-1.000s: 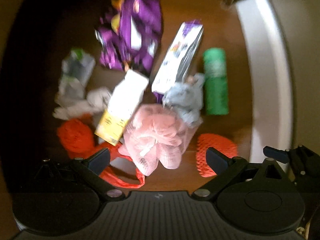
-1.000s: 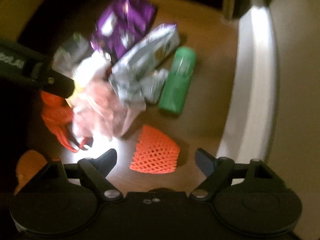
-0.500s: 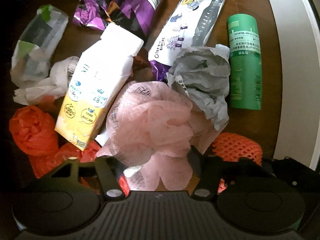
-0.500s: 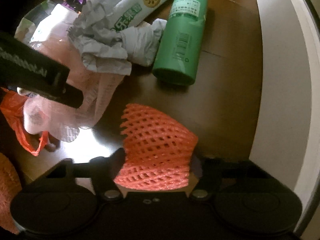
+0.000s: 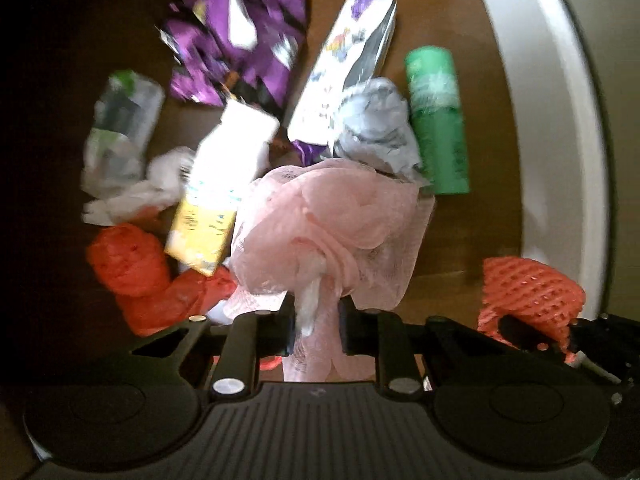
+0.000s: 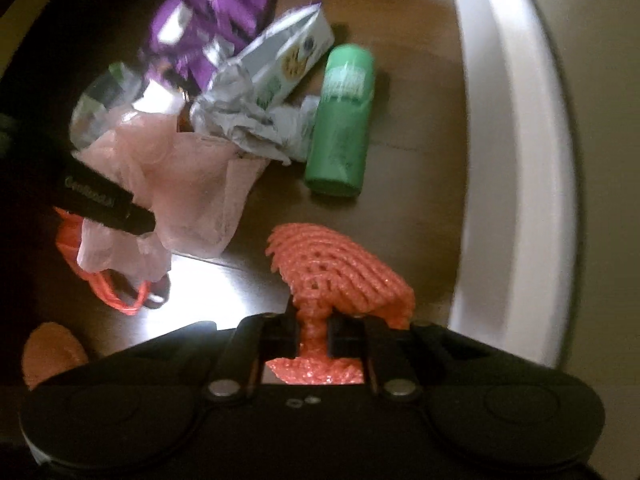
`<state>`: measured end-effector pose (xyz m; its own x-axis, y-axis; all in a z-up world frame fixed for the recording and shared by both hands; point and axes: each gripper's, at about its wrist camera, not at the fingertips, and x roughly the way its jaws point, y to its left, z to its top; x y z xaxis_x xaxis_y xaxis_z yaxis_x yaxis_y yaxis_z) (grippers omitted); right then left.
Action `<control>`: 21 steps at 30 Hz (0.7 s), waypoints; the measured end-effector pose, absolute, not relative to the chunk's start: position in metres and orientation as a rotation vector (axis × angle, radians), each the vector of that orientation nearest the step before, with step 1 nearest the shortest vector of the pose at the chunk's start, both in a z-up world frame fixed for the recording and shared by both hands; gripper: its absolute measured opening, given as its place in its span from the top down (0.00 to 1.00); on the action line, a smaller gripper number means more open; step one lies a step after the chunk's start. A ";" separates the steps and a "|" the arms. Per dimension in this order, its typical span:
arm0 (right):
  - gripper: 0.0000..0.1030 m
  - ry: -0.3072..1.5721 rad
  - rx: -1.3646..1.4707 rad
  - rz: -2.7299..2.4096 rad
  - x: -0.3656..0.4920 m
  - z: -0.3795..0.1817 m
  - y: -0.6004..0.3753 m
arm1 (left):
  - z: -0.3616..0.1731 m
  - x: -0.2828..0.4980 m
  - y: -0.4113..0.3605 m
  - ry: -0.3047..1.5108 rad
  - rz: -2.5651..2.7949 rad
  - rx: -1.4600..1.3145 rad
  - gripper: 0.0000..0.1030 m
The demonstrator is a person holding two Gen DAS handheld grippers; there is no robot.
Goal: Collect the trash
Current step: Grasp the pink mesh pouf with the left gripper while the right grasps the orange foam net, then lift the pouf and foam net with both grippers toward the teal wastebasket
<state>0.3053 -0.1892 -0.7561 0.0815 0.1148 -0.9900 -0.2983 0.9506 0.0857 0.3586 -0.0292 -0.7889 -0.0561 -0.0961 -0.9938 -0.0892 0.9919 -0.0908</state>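
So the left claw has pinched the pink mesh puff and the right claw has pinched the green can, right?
Not quite. The right gripper has just closed on the orange foam net, not the green can, as the right wrist view shows. The left gripper does pinch the pink mesh puff.

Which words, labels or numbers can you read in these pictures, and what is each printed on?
No text reads clearly.
Green bottle: label blurred.
Yellow carton: print blurred.
White snack box: pictures only, words blurred.
Left gripper, seen from the right wrist: white lettering, illegible.

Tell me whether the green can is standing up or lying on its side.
On its side. The green can lies lengthwise on the brown table, its round end facing the camera, beside crumpled grey paper.
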 end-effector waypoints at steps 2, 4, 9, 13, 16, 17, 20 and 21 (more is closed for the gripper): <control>0.90 1.445 -0.133 0.295 0.306 -0.729 -0.192 | -0.759 0.355 -0.027 1.615 -0.007 -0.142 0.82; 0.90 1.426 -0.121 0.281 0.312 -0.707 -0.188 | -0.727 0.352 -0.024 1.593 -0.013 -0.134 0.82; 0.90 1.351 -0.073 0.285 0.314 -0.628 -0.179 | -0.633 0.349 -0.008 1.521 -0.038 -0.130 0.82; 0.90 1.289 -0.027 0.299 0.321 -0.551 -0.169 | -0.555 0.347 0.008 1.466 -0.045 -0.140 0.82; 0.90 1.236 -0.013 0.335 0.326 -0.490 -0.158 | -0.494 0.348 0.021 1.416 -0.051 -0.130 0.82; 0.90 1.215 -0.008 0.351 0.328 -0.467 -0.154 | -0.478 0.348 0.024 1.399 -0.052 -0.133 0.82; 0.90 1.159 -0.006 0.378 0.334 -0.412 -0.143 | -0.422 0.349 0.041 1.356 -0.048 -0.147 0.82; 0.90 1.142 -0.003 0.383 0.337 -0.395 -0.138 | -0.406 0.349 0.046 1.340 -0.047 -0.152 0.82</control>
<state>0.3369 -0.1384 -0.3946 0.3582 0.2951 -0.8858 -0.2981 0.9352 0.1910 0.3492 0.0463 -0.4063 0.2298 -0.1216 -0.9656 -0.0532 0.9891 -0.1372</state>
